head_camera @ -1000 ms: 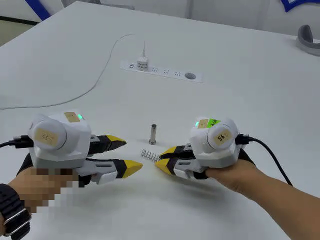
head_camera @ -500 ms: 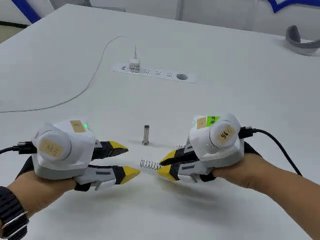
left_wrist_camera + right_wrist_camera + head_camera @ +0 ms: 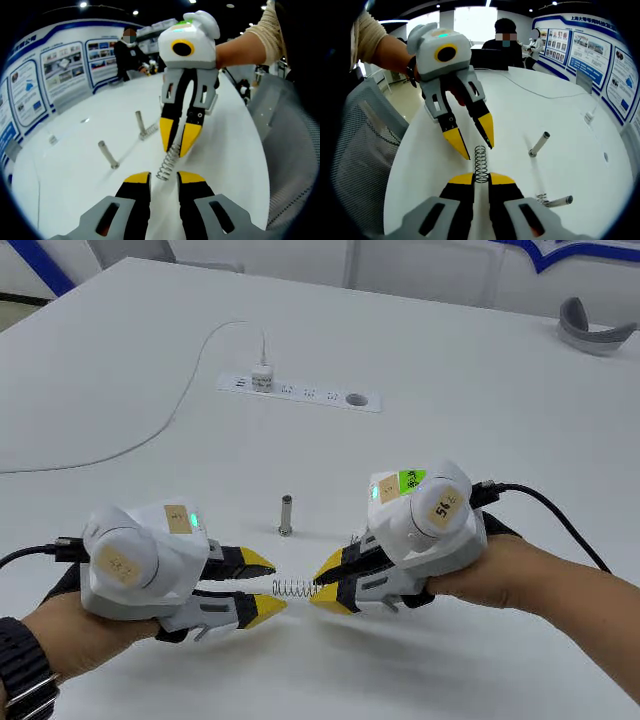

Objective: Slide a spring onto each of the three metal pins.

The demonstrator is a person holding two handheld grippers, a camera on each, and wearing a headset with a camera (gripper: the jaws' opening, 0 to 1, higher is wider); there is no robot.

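Observation:
A small steel spring [image 3: 293,588] hangs level between the two grippers, just above the white table [image 3: 480,420]. My right gripper [image 3: 320,585] is shut on one end of the spring [image 3: 481,162]. My left gripper [image 3: 273,583] faces it, open, and the free end of the spring [image 3: 167,162] reaches in between its yellow tips. A bare metal pin [image 3: 286,515] stands upright just beyond the spring. In the left gripper view this pin [image 3: 107,154] stands at the left, and a second pin [image 3: 140,122] with a spring coiled at its foot stands farther off.
A white power strip [image 3: 300,392] with a plugged adapter lies farther back, and its cable [image 3: 150,435] curves off to the left. A grey curved object [image 3: 590,330] sits at the far right corner. A person [image 3: 505,35] stands beyond the table.
The spring lay on the table by the right gripper. That gripper has shut on it and lifted it, and both grippers have closed in until its free end is between the left tips.

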